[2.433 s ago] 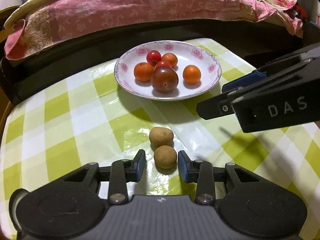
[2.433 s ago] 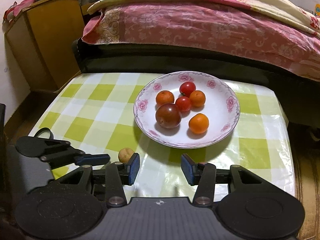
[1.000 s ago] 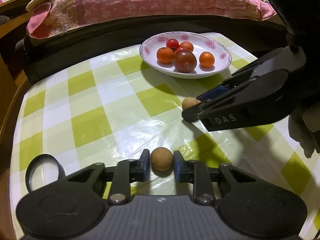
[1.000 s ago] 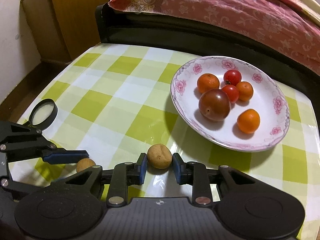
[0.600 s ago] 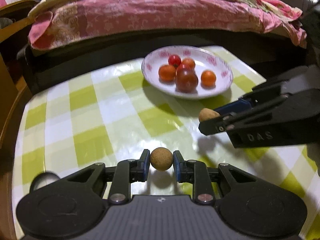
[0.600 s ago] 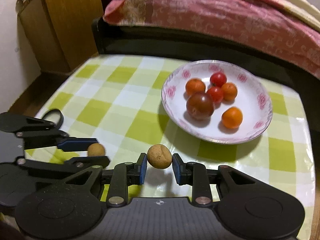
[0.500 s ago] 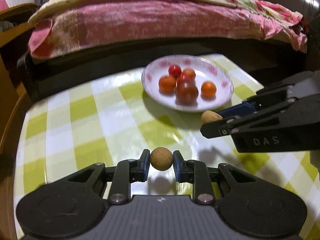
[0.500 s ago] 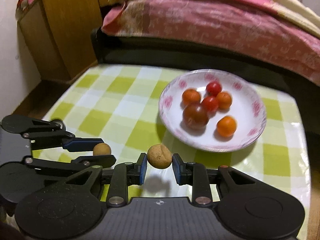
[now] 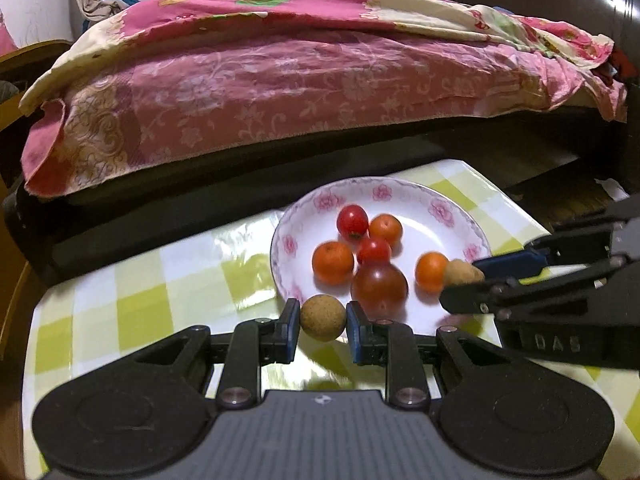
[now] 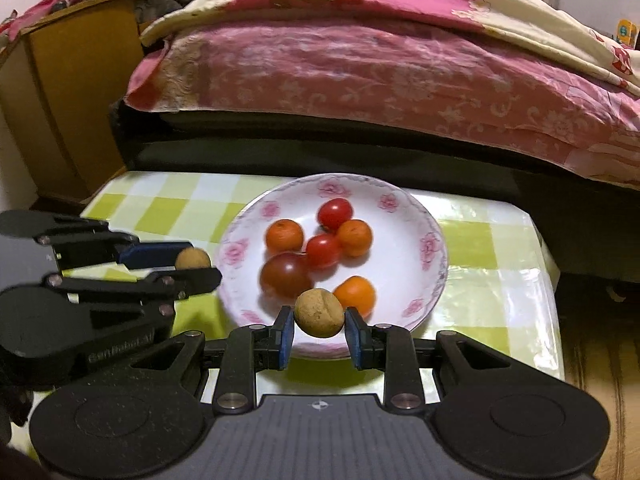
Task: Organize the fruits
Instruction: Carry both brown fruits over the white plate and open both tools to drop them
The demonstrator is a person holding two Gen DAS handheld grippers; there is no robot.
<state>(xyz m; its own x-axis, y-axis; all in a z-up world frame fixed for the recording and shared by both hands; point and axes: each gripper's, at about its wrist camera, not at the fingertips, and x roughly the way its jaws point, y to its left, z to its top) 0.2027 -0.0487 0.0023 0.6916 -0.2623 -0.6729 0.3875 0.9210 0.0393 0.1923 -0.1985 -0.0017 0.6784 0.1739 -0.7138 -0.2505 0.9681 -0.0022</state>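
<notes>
My left gripper is shut on a round brown fruit and holds it above the near left rim of the white flowered plate. My right gripper is shut on a second brown fruit and holds it over the plate's near rim. The plate holds several orange and red fruits and one dark tomato. The right gripper with its fruit shows at the right of the left wrist view. The left gripper with its fruit shows at the left of the right wrist view.
The plate sits on a table with a green and white checked cloth. A bed with a pink quilt stands just behind the table. A wooden cabinet is at the far left.
Both grippers closed on the two brown fruits, lifted them off the cloth and carried them forward to the plate. The plate now looks nearer in both views.
</notes>
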